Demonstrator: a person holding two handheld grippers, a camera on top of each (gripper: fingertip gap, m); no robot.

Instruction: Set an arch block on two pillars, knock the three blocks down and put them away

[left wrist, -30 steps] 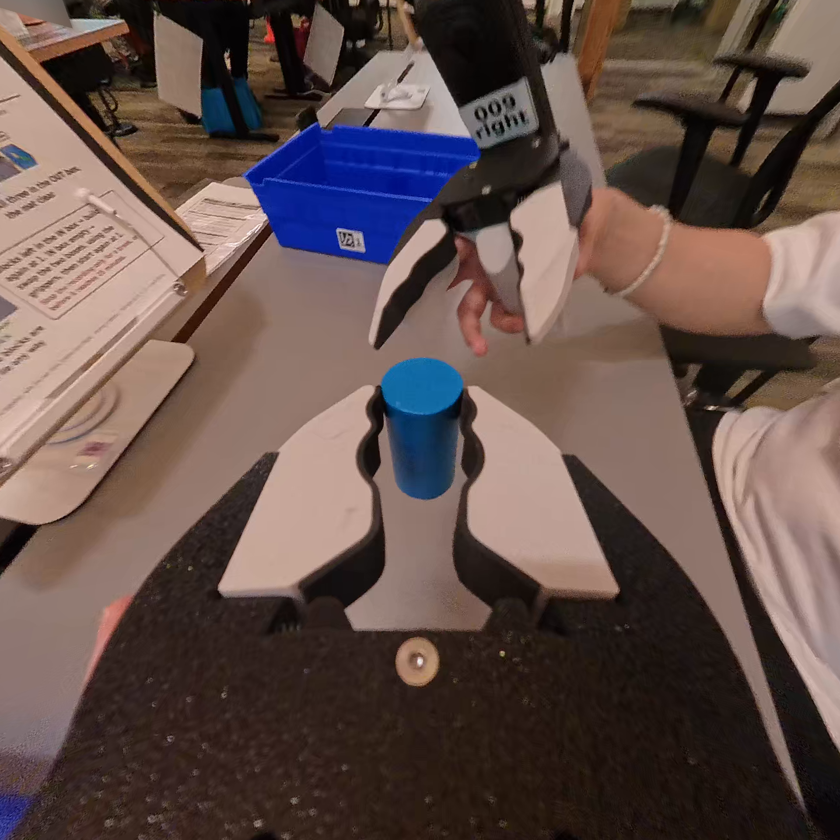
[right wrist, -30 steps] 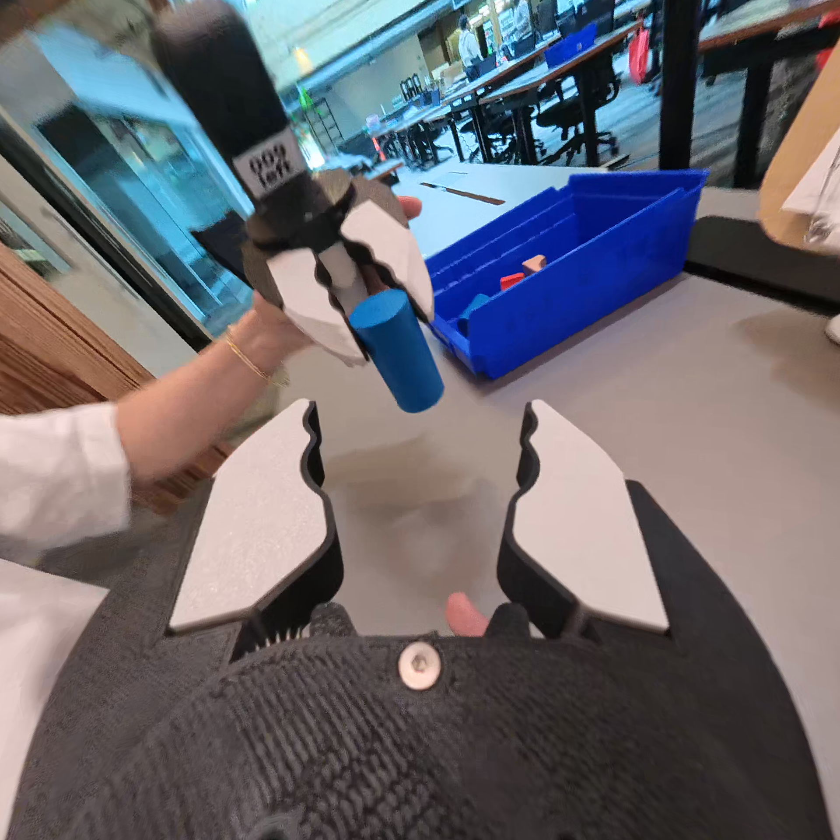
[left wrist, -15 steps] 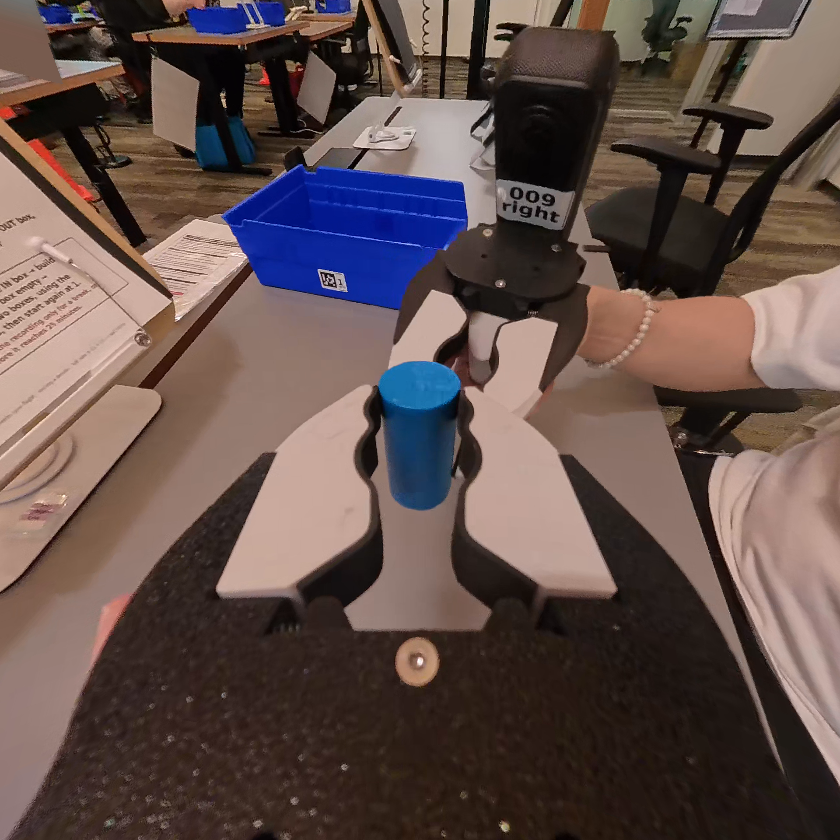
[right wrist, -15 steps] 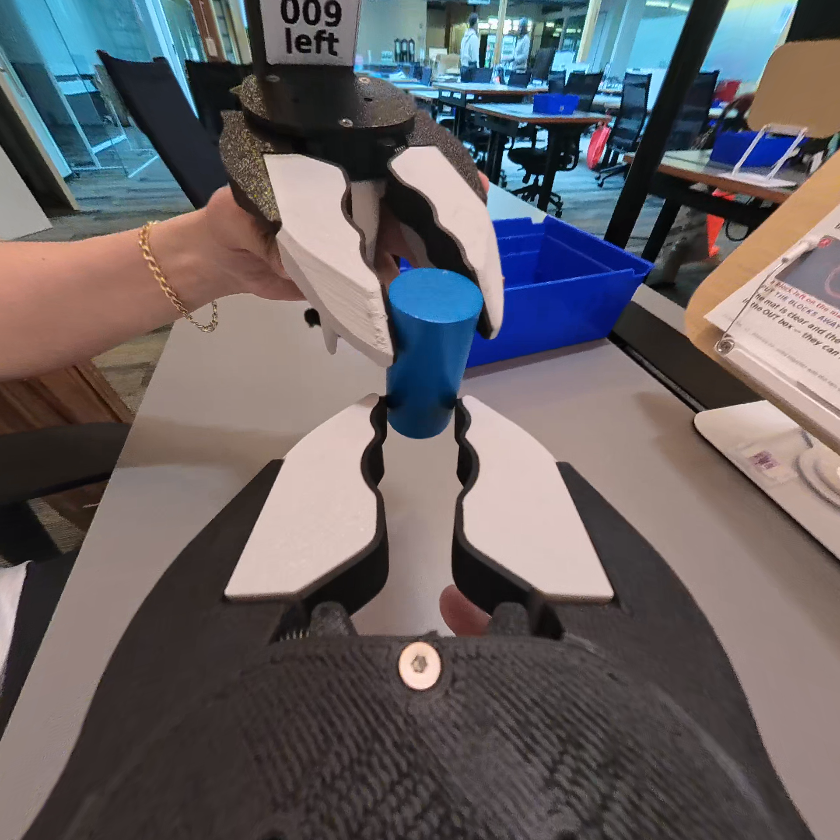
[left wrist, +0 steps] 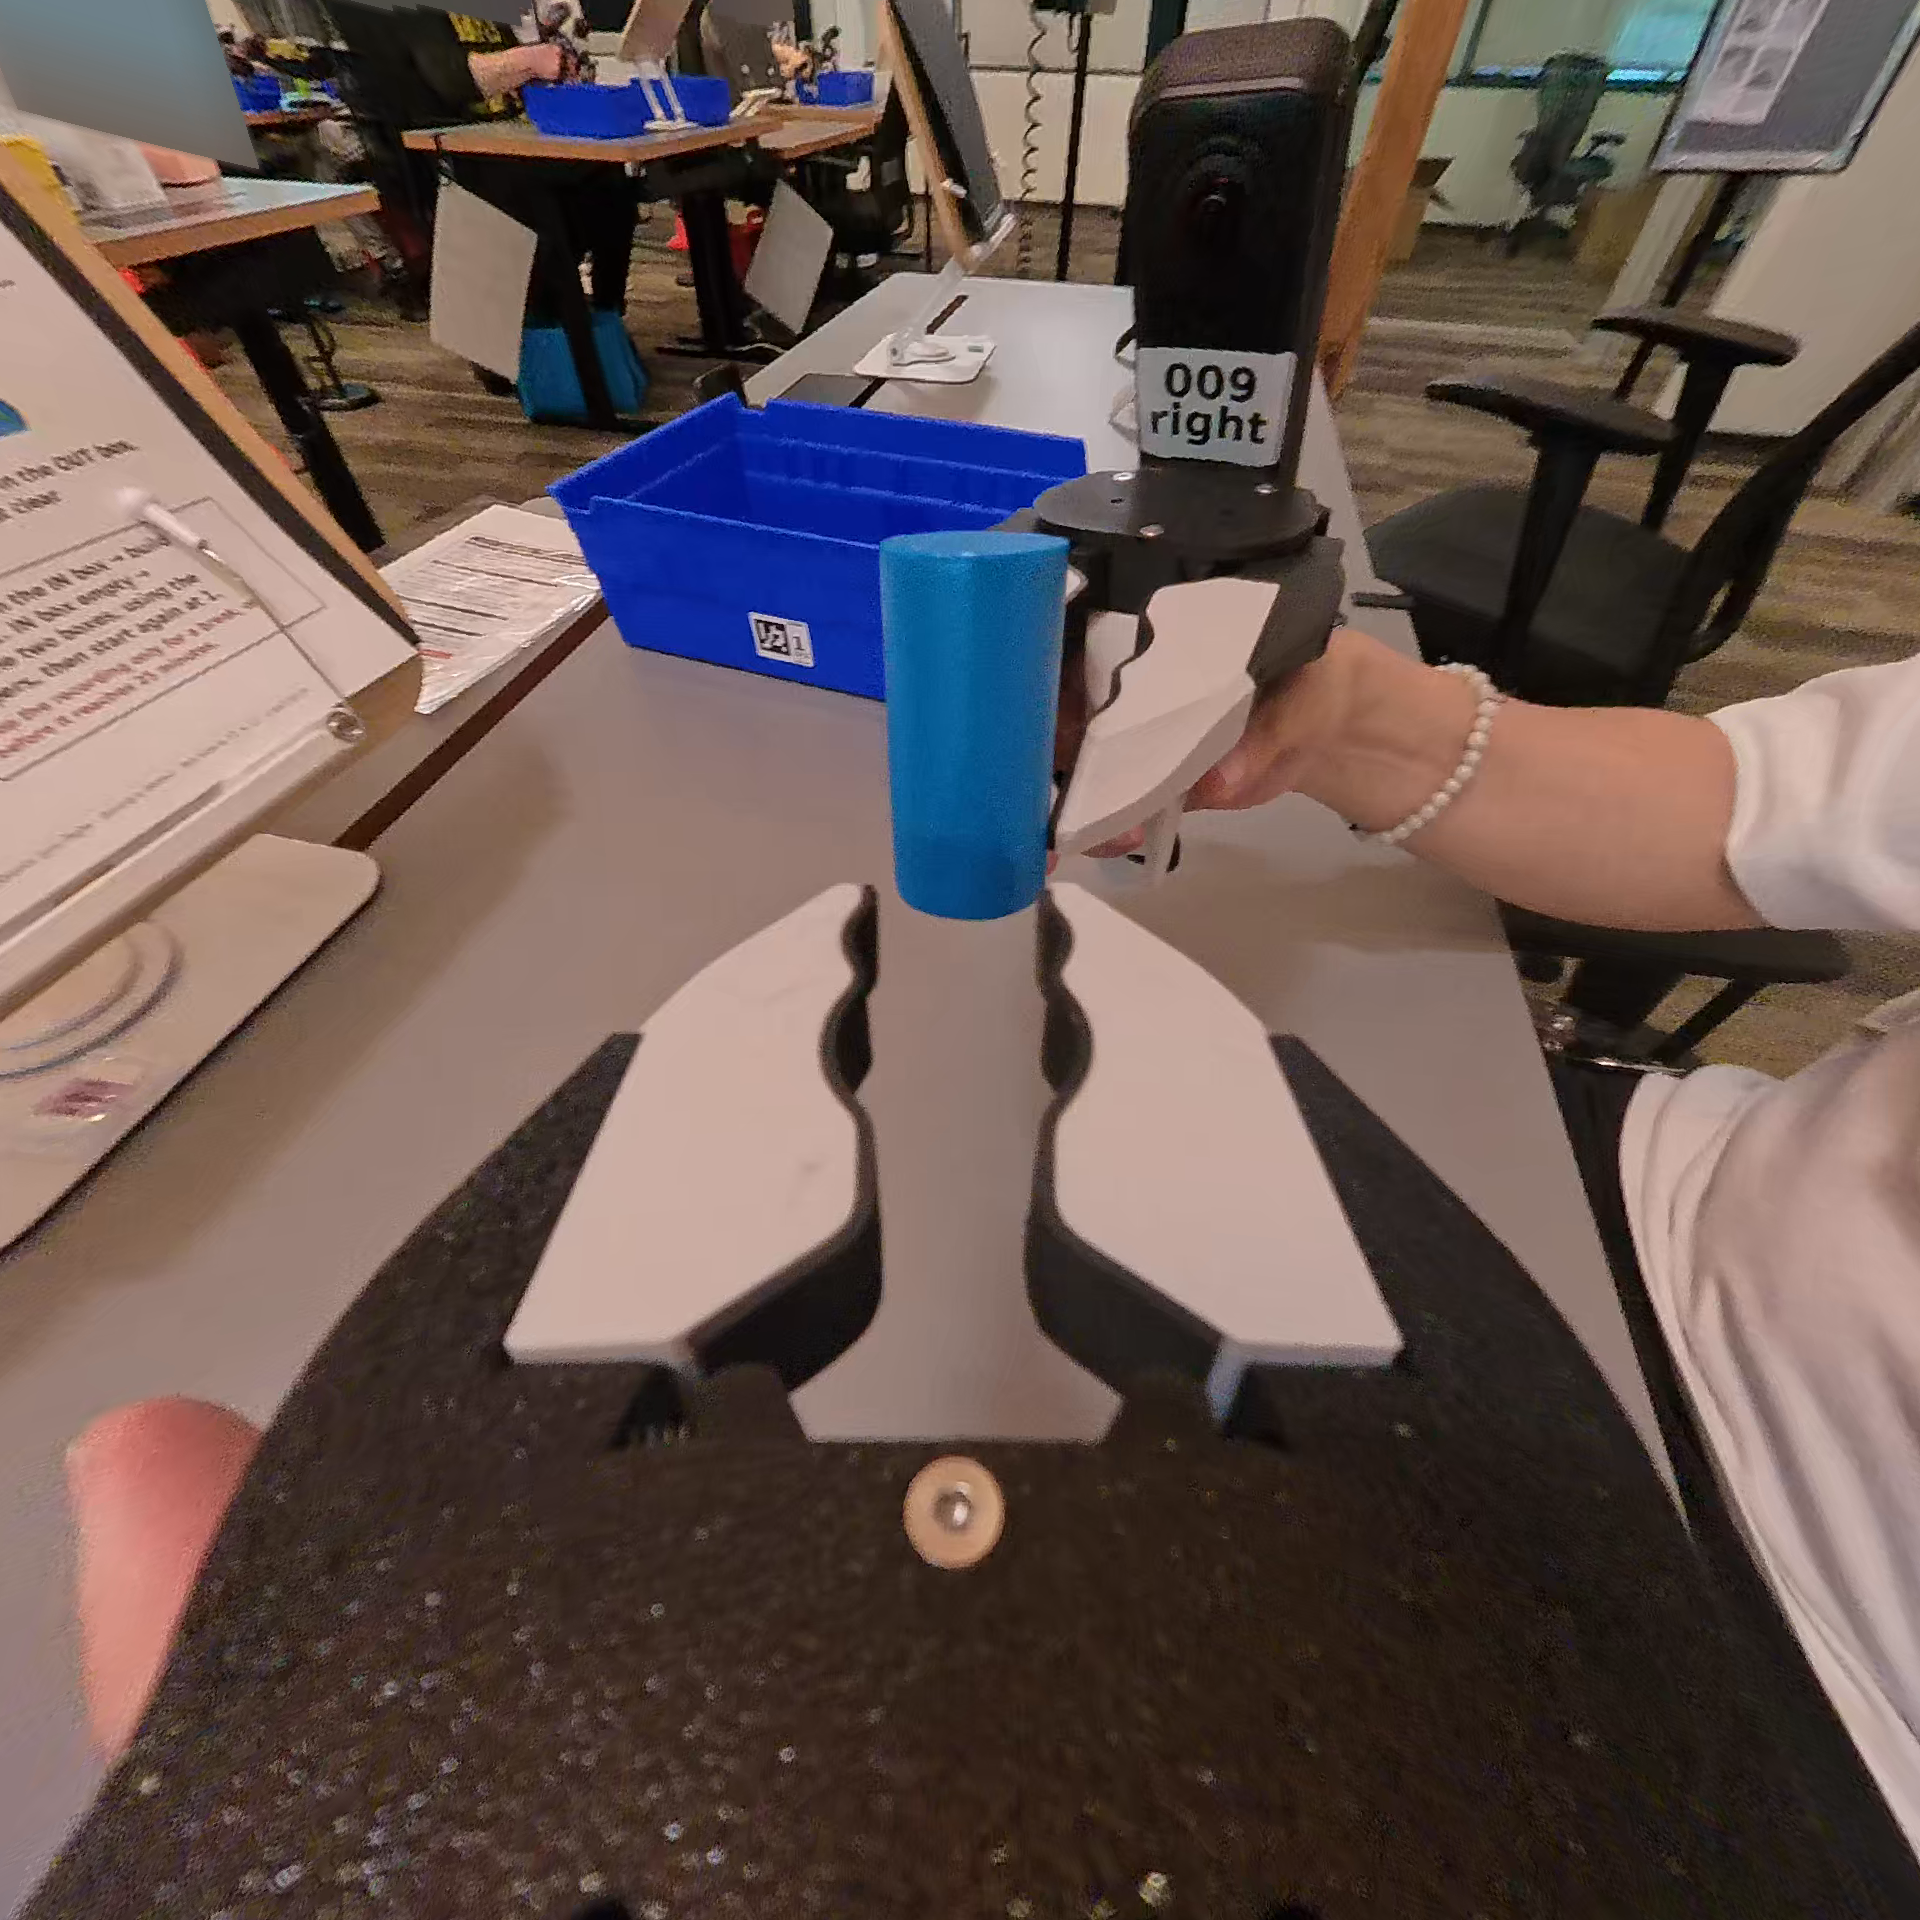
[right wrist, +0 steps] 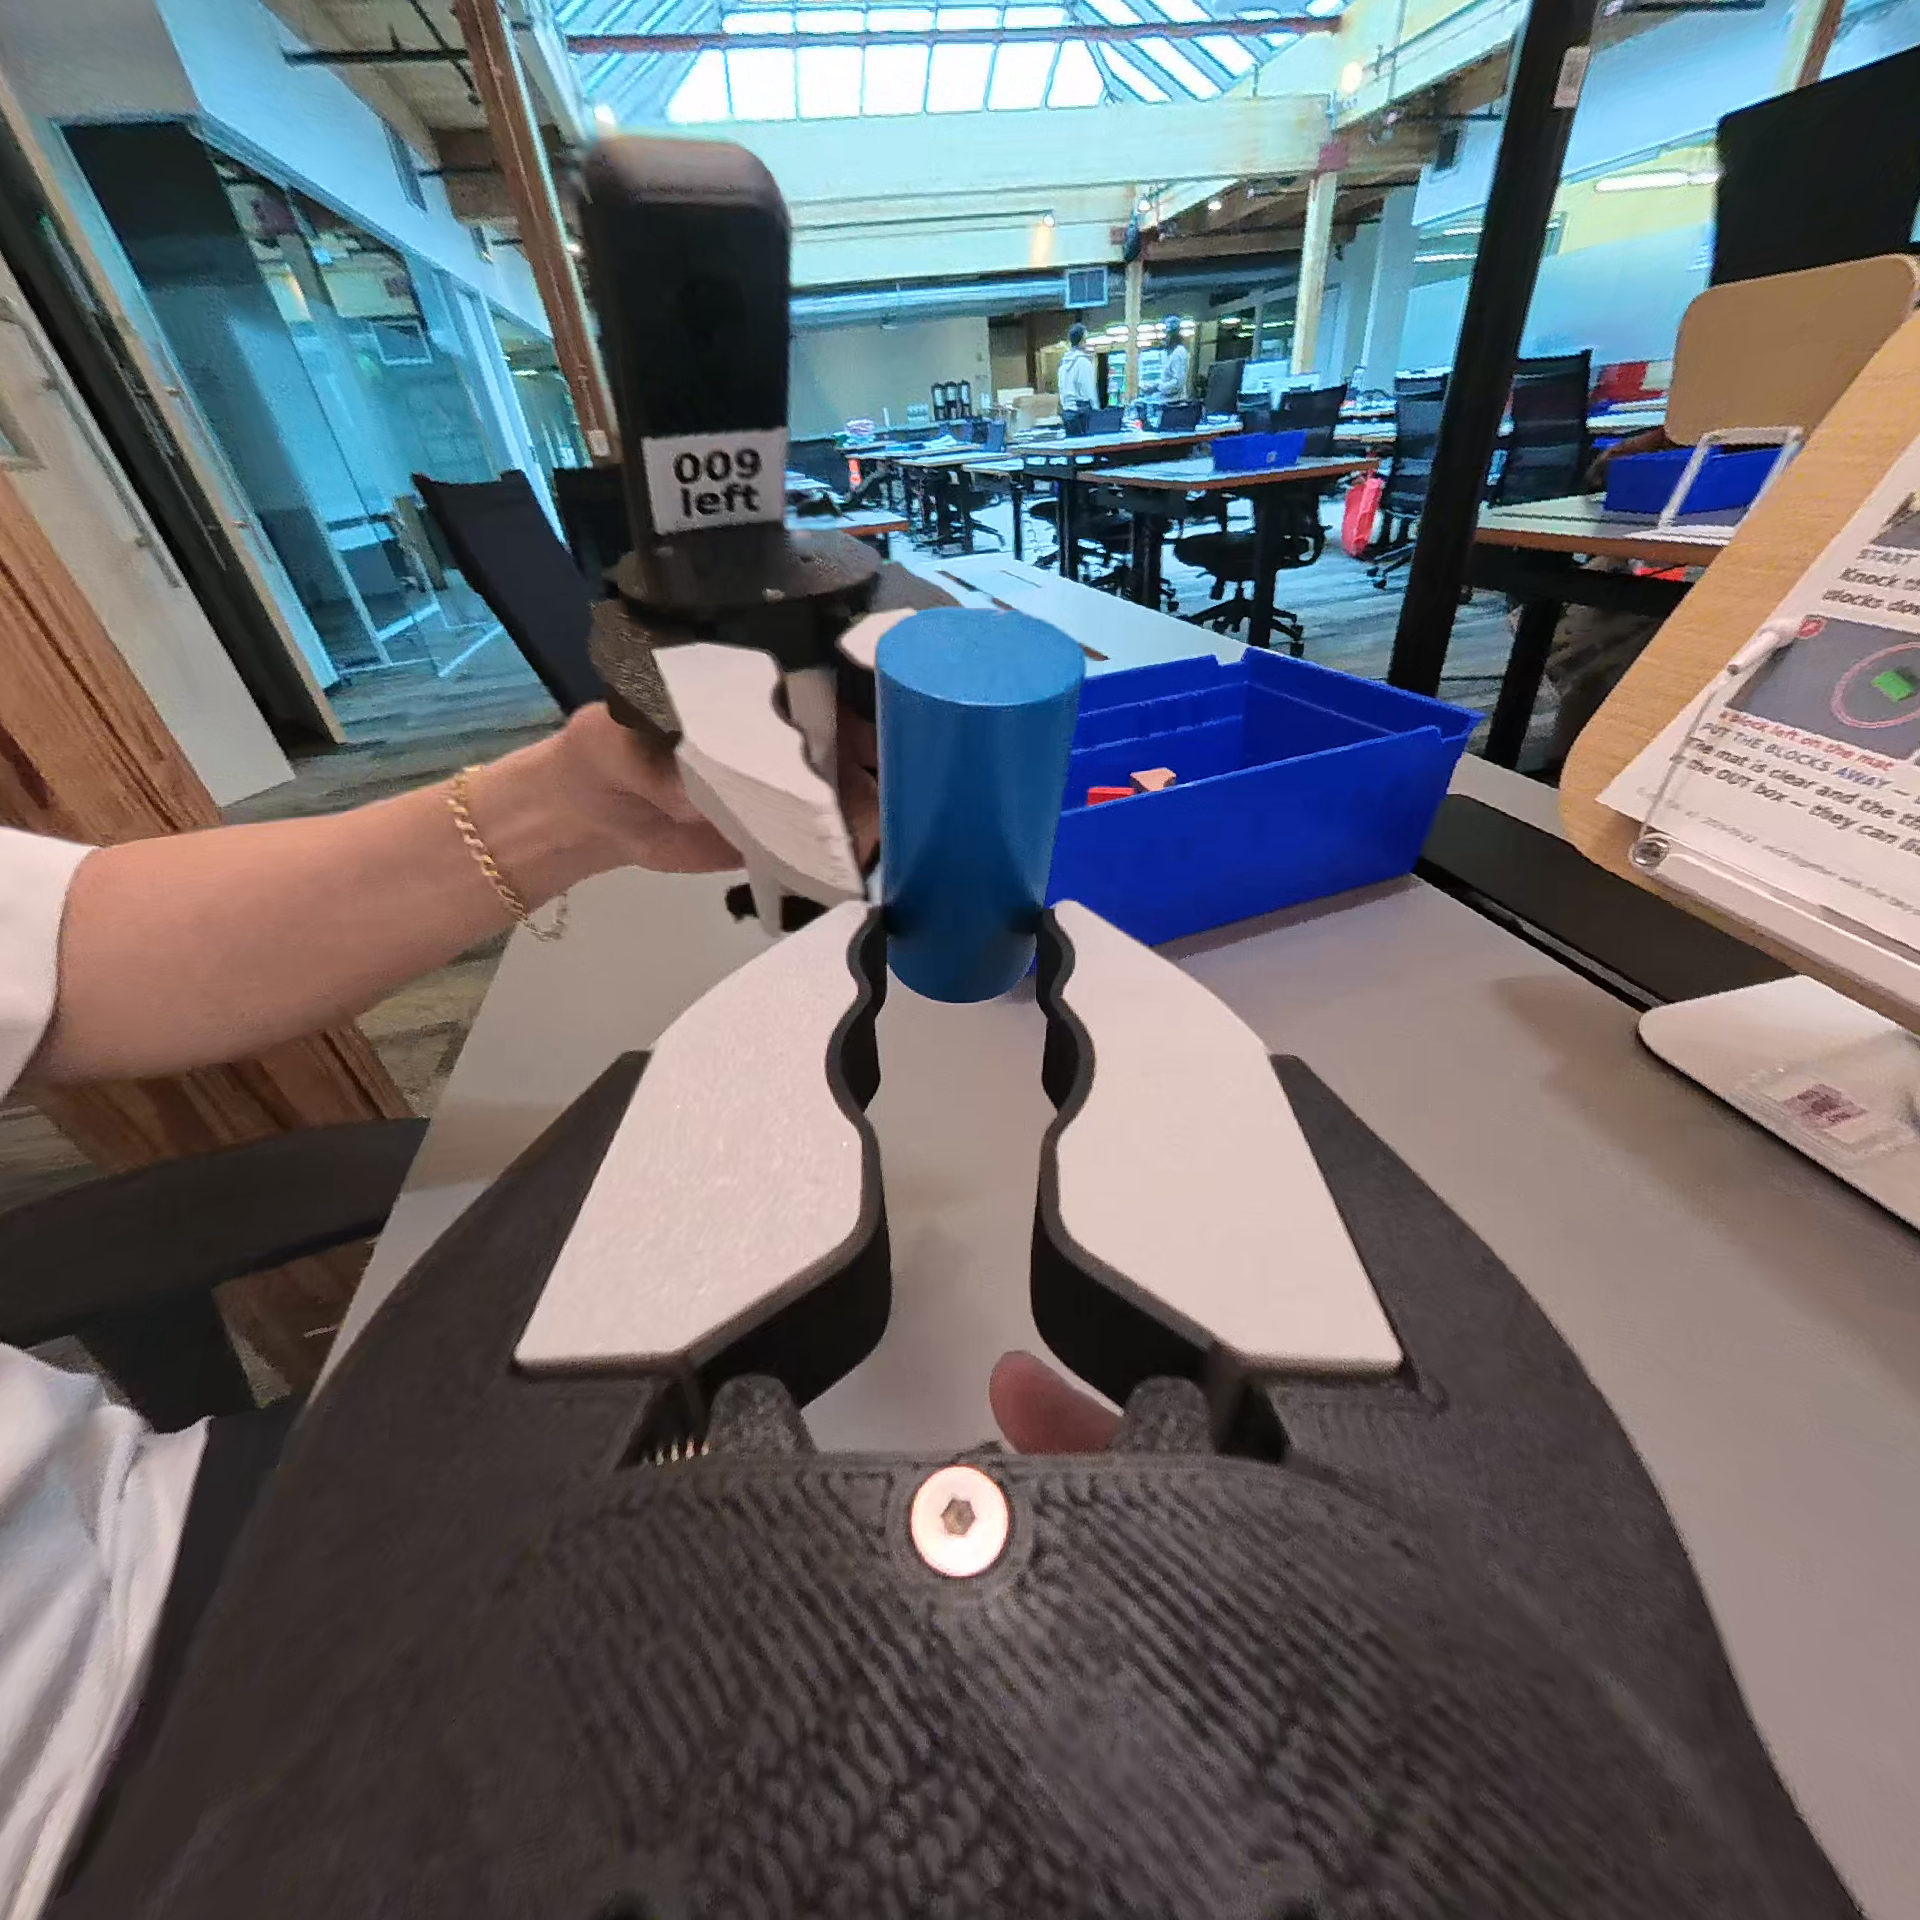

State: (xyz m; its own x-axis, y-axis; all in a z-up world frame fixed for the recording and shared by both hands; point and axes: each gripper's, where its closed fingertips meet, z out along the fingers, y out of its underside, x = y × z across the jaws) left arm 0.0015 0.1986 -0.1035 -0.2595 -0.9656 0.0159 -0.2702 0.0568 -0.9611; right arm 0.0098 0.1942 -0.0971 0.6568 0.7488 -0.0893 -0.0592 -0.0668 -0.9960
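A blue cylinder (left wrist: 966,717) stands upright in the air above the grey table (left wrist: 582,935). My right gripper (right wrist: 961,925) is shut on its lower end (right wrist: 966,800), with both black pads pressed into it. My left gripper (left wrist: 956,904) has its jaws about a cylinder's width apart. The cylinder's lower end sits just past its fingertips and is not clasped. In the left wrist view one white finger (left wrist: 1153,717) of the right gripper shows beside the cylinder. In the right wrist view a finger (right wrist: 758,779) of the left gripper shows behind the cylinder on the left.
A blue bin (left wrist: 717,592) with a small tag stands behind the cylinder. Another blue bin (right wrist: 1247,831) holds red and tan blocks (right wrist: 1138,784). A slanted instruction board on a white stand (left wrist: 156,644) (right wrist: 1766,727) and a printed sheet (left wrist: 488,592) sit at the table's edge. Office chairs (left wrist: 1558,582) stand beside the table. My left and right fingertips are right by each other.
The right gripper came in and shut on the cylinder's lower end. The left gripper has since let go and drawn back, so the cylinder is now past its fingertips.
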